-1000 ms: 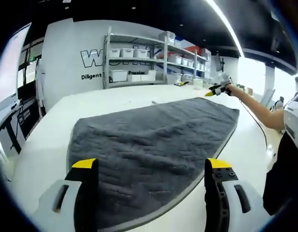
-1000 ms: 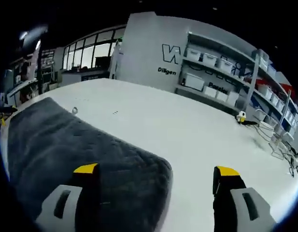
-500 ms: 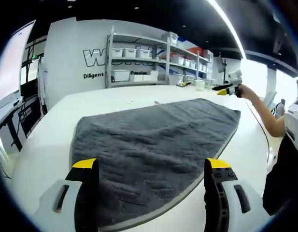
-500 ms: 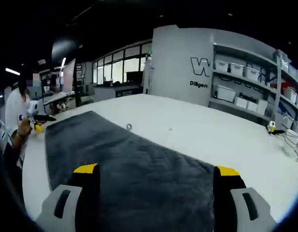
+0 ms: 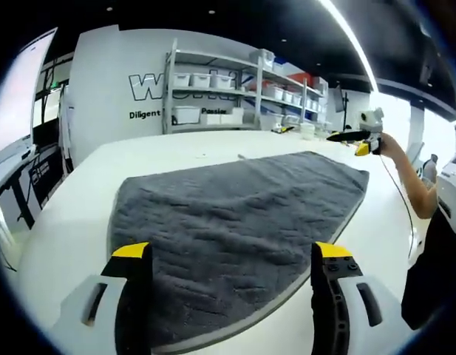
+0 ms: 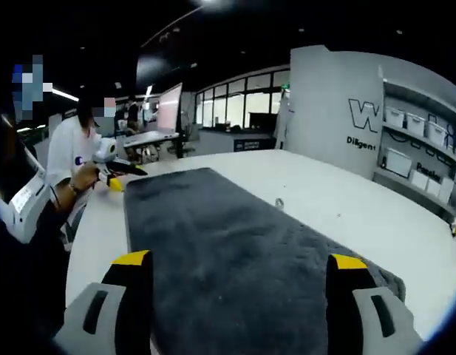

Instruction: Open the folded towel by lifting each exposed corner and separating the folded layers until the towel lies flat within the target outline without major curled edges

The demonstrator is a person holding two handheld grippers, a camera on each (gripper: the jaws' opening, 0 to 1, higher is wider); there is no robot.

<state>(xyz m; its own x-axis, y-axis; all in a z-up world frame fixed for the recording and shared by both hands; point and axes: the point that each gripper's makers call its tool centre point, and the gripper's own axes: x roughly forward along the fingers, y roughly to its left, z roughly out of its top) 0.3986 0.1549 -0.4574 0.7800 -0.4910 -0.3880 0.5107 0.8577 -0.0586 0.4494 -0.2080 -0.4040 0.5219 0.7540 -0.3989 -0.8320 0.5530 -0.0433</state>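
Towel [image 5: 228,222] first: the grey terry cloth lies spread long across the white table [image 5: 72,214], and in the left gripper view it reads as one flat sheet, its paler hem running along the near right edge without any obvious curl. I cannot make out a target outline on the tabletop, so whether the cloth sits inside it I cannot tell.

Nearest me on the left, the left gripper [image 5: 228,259] hangs over the near end of the towel with its yellow-tipped jaws spread wide and nothing between them. Across the table, at the towel's far right corner, the right gripper [image 5: 353,138] shows small in a hand [image 5: 386,146], raised just above the cloth; in the right gripper view its own jaws stand wide apart too, empty, looking down the length of the towel [image 6: 242,259]. A small ring-like object [image 6: 279,203] rests on the table just beside the towel's edge. Shelving with white bins [image 5: 213,96] lines the back wall.

My judgement: the unfolding looks essentially done, no folded layers visible, and what remains is checking placement and smoothing any hem.
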